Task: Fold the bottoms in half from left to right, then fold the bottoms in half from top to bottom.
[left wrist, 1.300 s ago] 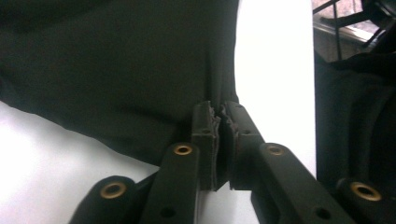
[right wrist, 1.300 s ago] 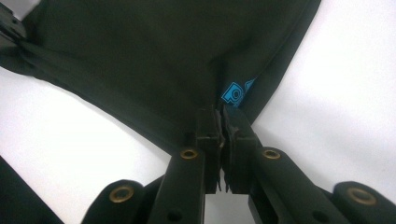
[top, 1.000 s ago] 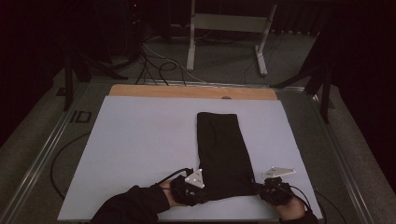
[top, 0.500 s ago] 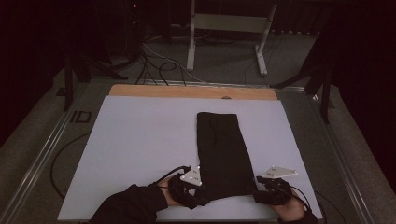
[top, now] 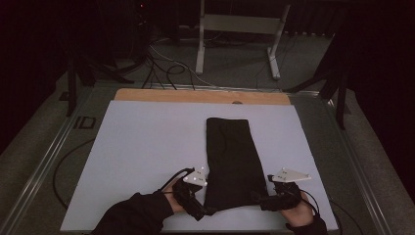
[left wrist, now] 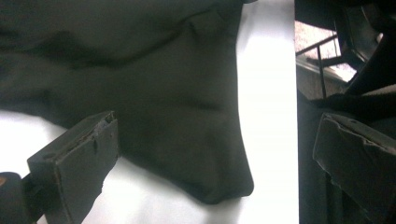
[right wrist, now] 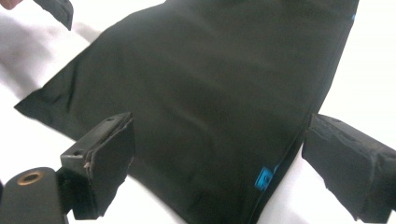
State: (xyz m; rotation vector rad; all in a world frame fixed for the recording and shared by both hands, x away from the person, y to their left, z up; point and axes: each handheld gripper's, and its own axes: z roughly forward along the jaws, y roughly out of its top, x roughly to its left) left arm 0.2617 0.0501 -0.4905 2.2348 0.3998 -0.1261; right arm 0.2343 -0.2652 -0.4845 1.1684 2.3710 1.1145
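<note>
A black folded garment (top: 230, 156) lies lengthwise on the white mat (top: 142, 147), its narrow end far from me. My left gripper (top: 204, 210) sits at the near left corner and my right gripper (top: 262, 199) at the near right corner. Both have just been opening. In the left gripper view the left gripper (left wrist: 217, 163) is open, and the garment (left wrist: 163, 93) has its corner lying flat between the jaws, untouched. In the right gripper view the right gripper (right wrist: 226, 163) is open over the garment (right wrist: 215, 84), beside a small blue tag (right wrist: 265, 178) on the hem.
A wooden strip (top: 200, 96) runs along the table's far edge. Beyond it, a metal stand (top: 240, 24) and loose cables (top: 161, 63) are on the floor. Metal rails (top: 39, 171) border the table. Bare mat stretches left of the garment.
Both hands have stayed at the garment's near corners. The jaws look wider apart than a second ago, and the cloth's near edge rests flat on the mat.
</note>
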